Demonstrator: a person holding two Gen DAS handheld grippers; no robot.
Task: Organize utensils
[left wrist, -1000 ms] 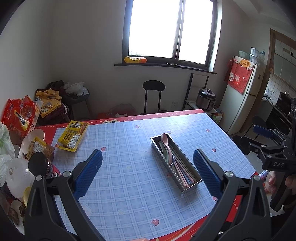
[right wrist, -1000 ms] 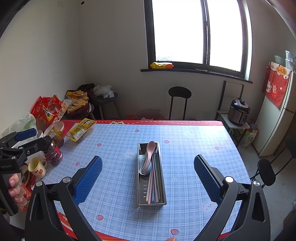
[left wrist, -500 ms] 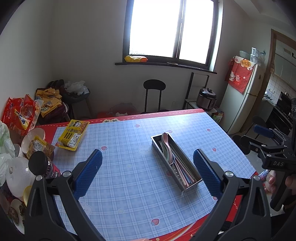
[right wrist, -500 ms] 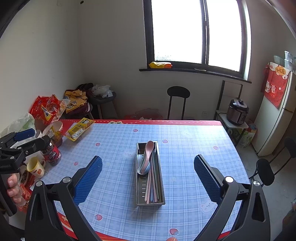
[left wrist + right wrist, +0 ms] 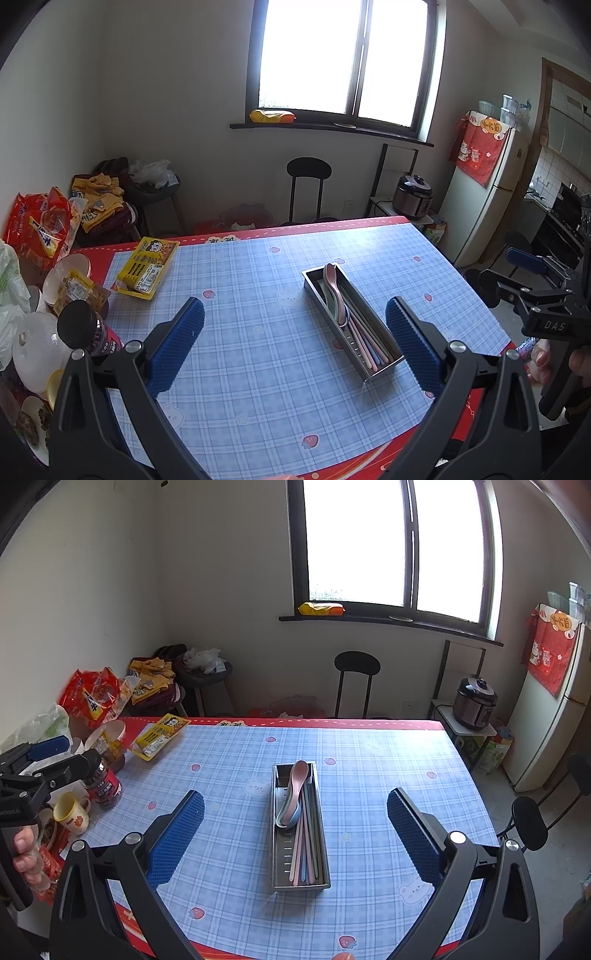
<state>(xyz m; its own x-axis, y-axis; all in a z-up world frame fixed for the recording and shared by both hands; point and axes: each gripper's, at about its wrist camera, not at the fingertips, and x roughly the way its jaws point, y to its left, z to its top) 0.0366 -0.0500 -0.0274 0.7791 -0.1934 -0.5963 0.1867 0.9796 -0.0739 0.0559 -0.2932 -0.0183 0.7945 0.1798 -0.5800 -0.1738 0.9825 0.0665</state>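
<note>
A narrow metal utensil tray [image 5: 281, 849] lies on the blue checked tablecloth [image 5: 369, 775] in the middle of the table; it also shows in the left wrist view [image 5: 382, 363]. Inside lie a pink spoon [image 5: 298, 775], a blue spoon [image 5: 285, 818] and several pastel chopsticks [image 5: 304, 845]. My left gripper [image 5: 293, 345] is open and empty, held above the table's near side. My right gripper [image 5: 295, 832] is open and empty, above and in front of the tray. Each gripper shows at the edge of the other's view.
At the table's left edge stand a yellow snack pack [image 5: 160, 736], a dark-lidded jar [image 5: 101, 779], a yellow mug [image 5: 72, 812], bowls [image 5: 33, 343] and red snack bags [image 5: 92, 698]. A black stool [image 5: 356, 679], a rice cooker [image 5: 474, 703] and a fridge [image 5: 554, 716] stand beyond the table.
Both grippers have drifted slightly; the tray and utensils have not moved. Both stay open and empty.
</note>
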